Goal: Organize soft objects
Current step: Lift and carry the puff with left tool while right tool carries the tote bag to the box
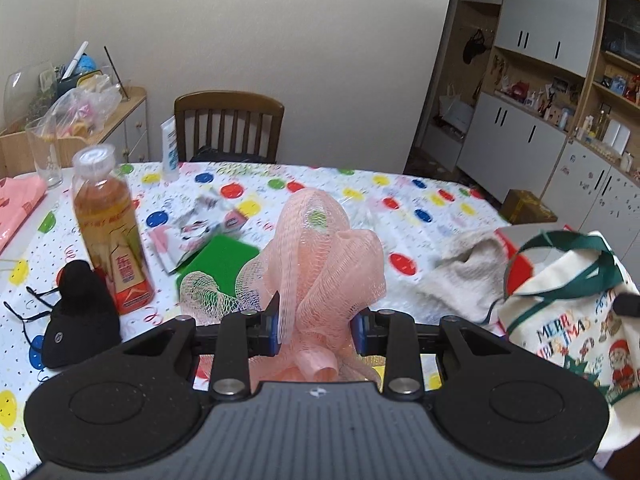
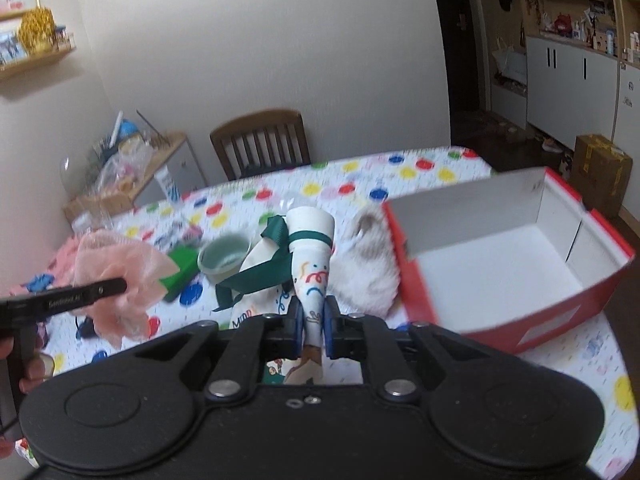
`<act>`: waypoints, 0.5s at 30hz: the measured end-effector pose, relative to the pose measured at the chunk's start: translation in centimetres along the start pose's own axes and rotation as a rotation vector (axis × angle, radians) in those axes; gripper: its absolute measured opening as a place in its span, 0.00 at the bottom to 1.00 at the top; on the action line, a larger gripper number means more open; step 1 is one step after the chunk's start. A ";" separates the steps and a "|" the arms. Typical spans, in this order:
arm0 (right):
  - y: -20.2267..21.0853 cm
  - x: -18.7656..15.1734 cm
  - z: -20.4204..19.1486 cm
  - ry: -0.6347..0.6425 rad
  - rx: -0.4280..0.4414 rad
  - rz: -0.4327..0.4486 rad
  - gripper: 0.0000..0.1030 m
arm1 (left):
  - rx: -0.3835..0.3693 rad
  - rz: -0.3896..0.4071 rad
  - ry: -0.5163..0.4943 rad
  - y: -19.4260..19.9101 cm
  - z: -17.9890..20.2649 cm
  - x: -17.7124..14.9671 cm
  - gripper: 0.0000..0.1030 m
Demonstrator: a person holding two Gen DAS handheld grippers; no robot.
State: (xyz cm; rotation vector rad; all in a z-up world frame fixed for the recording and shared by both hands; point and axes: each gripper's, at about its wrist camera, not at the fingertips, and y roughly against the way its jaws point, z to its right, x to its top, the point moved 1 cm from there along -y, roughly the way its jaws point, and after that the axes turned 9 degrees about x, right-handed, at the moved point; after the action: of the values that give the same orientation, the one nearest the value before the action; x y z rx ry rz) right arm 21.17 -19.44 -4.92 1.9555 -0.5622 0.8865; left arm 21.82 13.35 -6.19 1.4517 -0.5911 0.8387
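Presently, a pink mesh bath sponge [image 1: 320, 264] is held pinched between the blue pads of the left gripper [image 1: 318, 326], its netting bunched upward above the jaws and hanging loose below them, lifted clear of the table. In the right wrist view the same sponge [image 2: 120, 268] is seen at left, carried by the left gripper's black finger [image 2: 92, 292], with part of a hand [image 2: 28, 368] visible at the frame edge.

A cream Christmas tote bag [image 2: 308, 264] with green ribbon handles [image 2: 276, 256] is clamped by a fold of its fabric in the right gripper [image 2: 312, 326], whose jaws are pressed nearly together on the cloth. In the left wrist view the bag [image 1: 568, 320] is seen at right, printed "MERRY CHRISTMAS".

Just beyond the bag, a white fleecy cloth [image 2: 368, 272] is laid on the table, touching the near corner of a red cardboard box [image 2: 516, 280] with a white, open interior. A pale green cup [image 2: 224, 258] is stood to the left of the bag.

Recorded further out on the polka-dot tablecloth [image 1: 400, 196]: a green flat pad [image 1: 216, 264], a plastic drink bottle [image 1: 108, 228], a black face mask [image 1: 80, 316], a clear glass [image 1: 44, 152], and a white tube [image 1: 170, 152] stood upright. A wooden chair [image 1: 230, 124] is placed at the far edge.
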 end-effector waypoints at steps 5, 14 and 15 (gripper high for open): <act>2.0 2.2 2.8 0.001 0.025 0.045 0.09 | -0.021 0.013 -0.009 1.0 3.5 1.3 0.31; 4.1 6.0 9.6 -0.029 0.020 0.080 0.09 | -0.077 0.036 -0.080 0.6 12.9 3.2 0.31; 4.1 6.3 10.4 -0.034 0.015 0.080 0.09 | -0.085 0.042 -0.095 0.5 14.0 3.4 0.31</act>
State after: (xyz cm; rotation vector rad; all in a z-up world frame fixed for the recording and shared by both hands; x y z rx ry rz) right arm 26.19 -30.72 -1.44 1.9761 -0.6593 0.9116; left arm 25.40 -0.02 -2.32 1.4110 -0.7225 0.7708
